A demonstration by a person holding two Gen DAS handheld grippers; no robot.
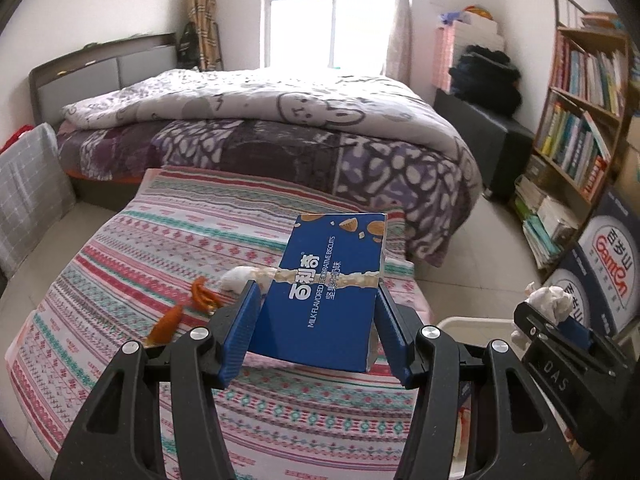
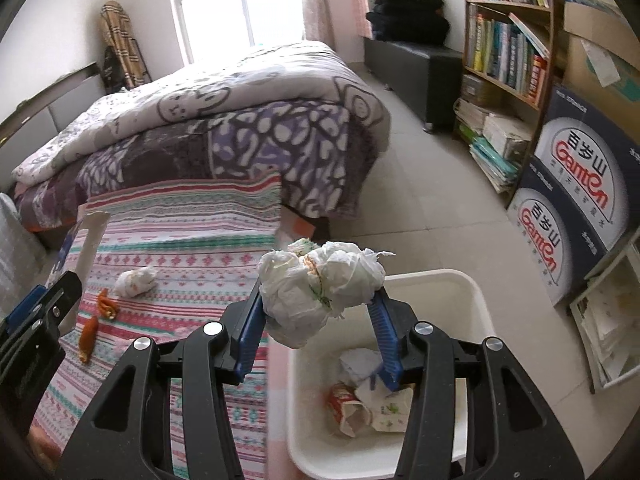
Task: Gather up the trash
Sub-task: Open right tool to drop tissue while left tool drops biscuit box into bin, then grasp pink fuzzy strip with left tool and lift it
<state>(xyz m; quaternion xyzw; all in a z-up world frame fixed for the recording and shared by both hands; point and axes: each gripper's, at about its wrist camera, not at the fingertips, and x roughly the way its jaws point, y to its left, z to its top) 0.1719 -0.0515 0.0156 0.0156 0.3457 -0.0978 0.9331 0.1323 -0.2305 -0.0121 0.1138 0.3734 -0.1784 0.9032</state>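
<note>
Striped cloth [image 1: 120,248] covers the table; left tool [image 1: 316,320] grips biscuit box [image 1: 328,292], right tool [image 2: 320,320] tissue wad [image 2: 320,284].

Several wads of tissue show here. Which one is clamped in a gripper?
The big wad, between the right gripper's fingers above the bin. The small wad lies loose on the striped cloth.

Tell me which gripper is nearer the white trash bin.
Right. The right gripper, clamping a tissue wad, hangs above the white bin; the left gripper holds the biscuit box over the table.
</note>
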